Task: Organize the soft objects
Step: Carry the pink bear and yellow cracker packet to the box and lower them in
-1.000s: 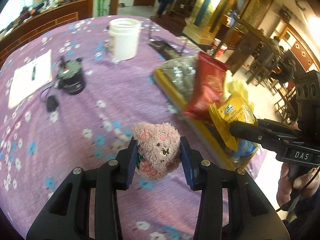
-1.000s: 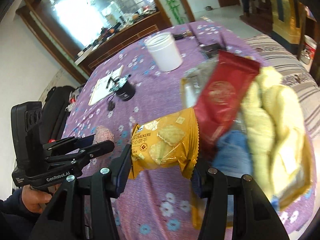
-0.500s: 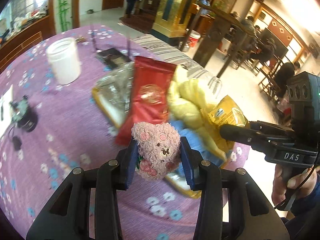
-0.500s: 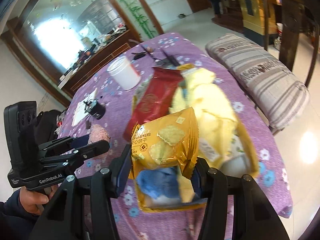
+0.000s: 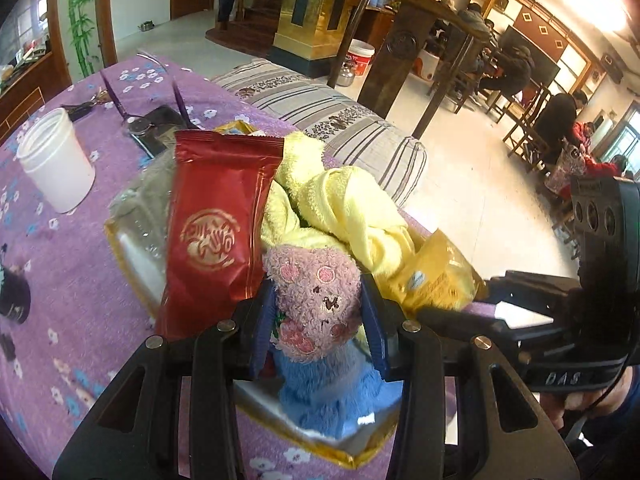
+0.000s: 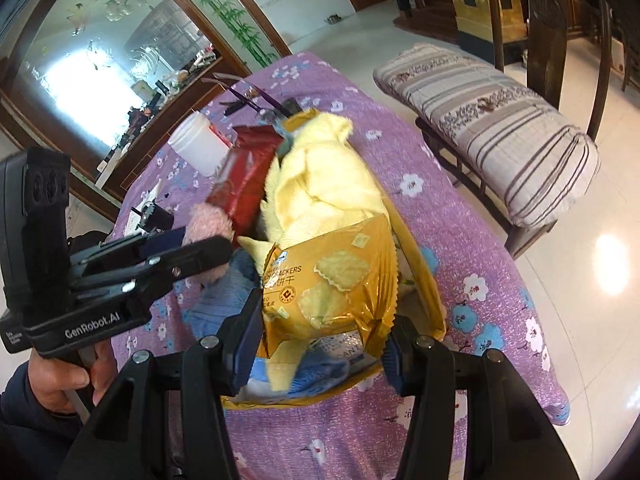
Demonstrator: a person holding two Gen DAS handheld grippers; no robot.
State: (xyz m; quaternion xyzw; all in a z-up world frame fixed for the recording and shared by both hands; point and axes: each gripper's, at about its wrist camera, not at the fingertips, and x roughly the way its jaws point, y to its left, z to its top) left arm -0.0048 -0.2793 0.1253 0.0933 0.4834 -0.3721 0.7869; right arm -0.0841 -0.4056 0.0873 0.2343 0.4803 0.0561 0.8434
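Tray (image 5: 132, 258) crowded, near table edge (image 6: 532, 304)

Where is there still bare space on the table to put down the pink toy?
Bare purple cloth lies between the white jar and the gold tray, and right of the tray in the right wrist view. The tray is crowded: red packet, yellow towel, blue cloth.

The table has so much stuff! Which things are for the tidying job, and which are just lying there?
For the job: pink plush toy, cracker packet, gold tray, yellow towel, blue cloth, red packet.

Just lying there: white jar, glasses, striped cushion.
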